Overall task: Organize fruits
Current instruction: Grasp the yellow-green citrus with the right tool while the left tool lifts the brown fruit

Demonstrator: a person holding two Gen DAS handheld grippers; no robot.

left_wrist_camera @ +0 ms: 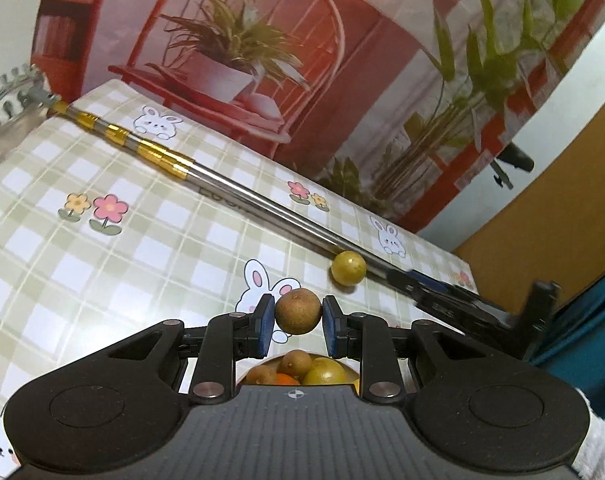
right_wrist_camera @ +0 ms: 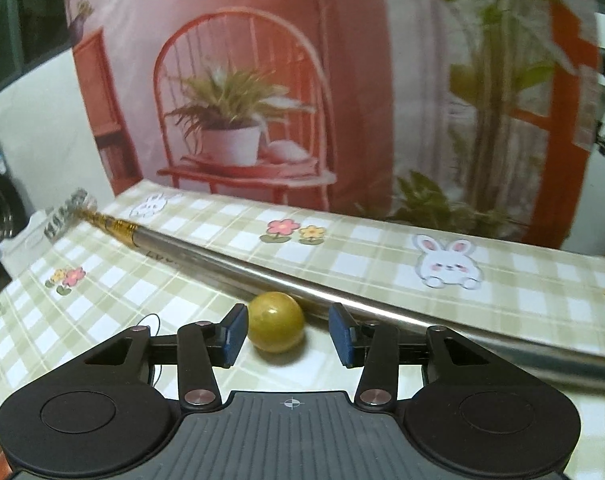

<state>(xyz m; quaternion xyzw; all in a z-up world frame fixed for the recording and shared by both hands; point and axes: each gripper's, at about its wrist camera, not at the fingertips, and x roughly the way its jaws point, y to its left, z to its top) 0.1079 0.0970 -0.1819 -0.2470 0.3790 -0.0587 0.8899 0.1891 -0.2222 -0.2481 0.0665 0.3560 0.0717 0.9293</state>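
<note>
The left hand-held gripper (left_wrist_camera: 297, 322) pinches a brown fruit (left_wrist_camera: 298, 311) between its blue pads. Just under it, at 6 o'clock, a bowl (left_wrist_camera: 344, 365) holds more fruits. The right hand-held gripper (right_wrist_camera: 288, 334) is spread around a yellow-green fruit (right_wrist_camera: 276, 323) that lies on the desk (right_wrist_camera: 382, 264); the left pad is almost at it, the right pad apart. Behind this fruit, at 12 o'clock, a metal pole (right_wrist_camera: 230, 270) lies across the checked cloth, close to it.

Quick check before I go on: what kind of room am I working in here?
Probably a home tabletop staged for recording: a bunny-and-flower checked tablecloth, a printed backdrop of a chair and potted plants hung behind it, and a bowl of fruit under the left gripper.
</note>
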